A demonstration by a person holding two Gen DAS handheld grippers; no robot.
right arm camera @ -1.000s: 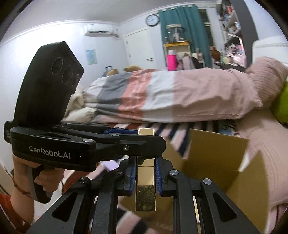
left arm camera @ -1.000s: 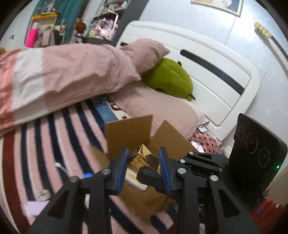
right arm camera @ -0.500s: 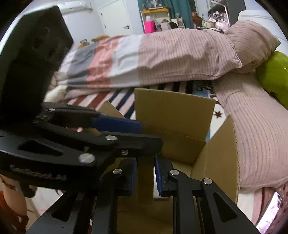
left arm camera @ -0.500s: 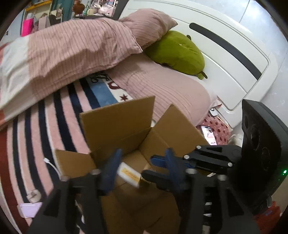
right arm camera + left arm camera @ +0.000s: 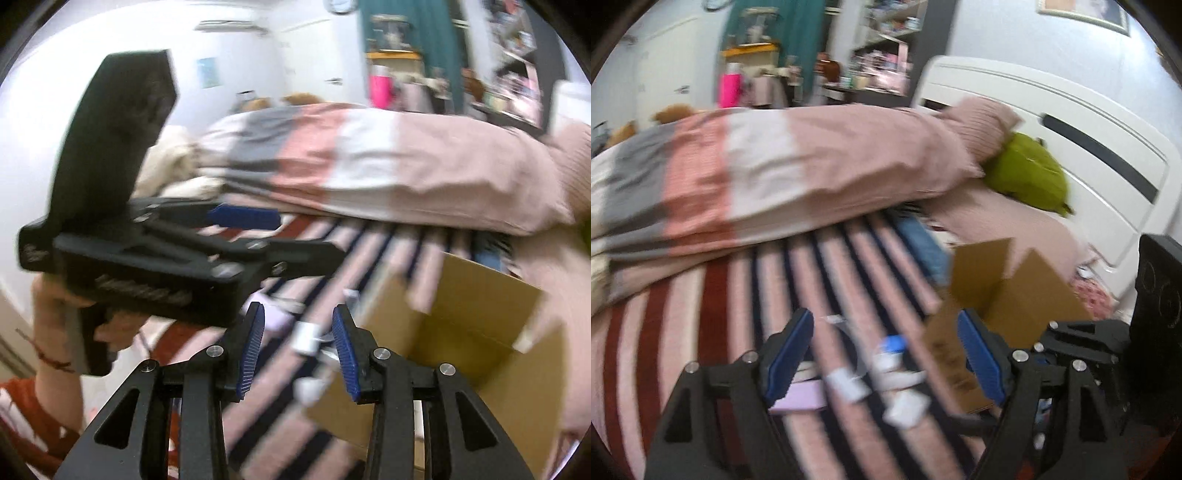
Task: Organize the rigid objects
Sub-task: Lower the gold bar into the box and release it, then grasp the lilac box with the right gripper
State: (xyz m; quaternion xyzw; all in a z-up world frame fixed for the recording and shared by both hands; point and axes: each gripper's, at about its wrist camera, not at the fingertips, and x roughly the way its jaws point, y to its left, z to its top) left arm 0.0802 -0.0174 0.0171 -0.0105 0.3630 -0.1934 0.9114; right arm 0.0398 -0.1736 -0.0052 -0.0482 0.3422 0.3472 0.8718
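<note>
An open cardboard box (image 5: 1004, 291) stands on the striped bed, at the right in the left wrist view and at the lower right in the right wrist view (image 5: 476, 317). My left gripper (image 5: 884, 350) is open and empty above several small blurred items: a white and blue piece (image 5: 892, 349), white pieces (image 5: 905, 406) and a lilac flat thing (image 5: 799, 400). My right gripper (image 5: 297, 349) is open and empty, left of the box, over a small white item (image 5: 306, 338). The left gripper's body (image 5: 155, 236) fills the left of the right wrist view.
A rolled pink, white and grey duvet (image 5: 775, 177) lies across the bed behind the items. A green plush (image 5: 1027, 177) and a pink pillow (image 5: 982, 125) lie against the white headboard (image 5: 1108, 155). A hand (image 5: 59, 317) holds the left gripper.
My right gripper let go of the gold box and opened. Both grippers drew back from inside the cardboard box and swung left over the striped cover. My left gripper opened wider.
</note>
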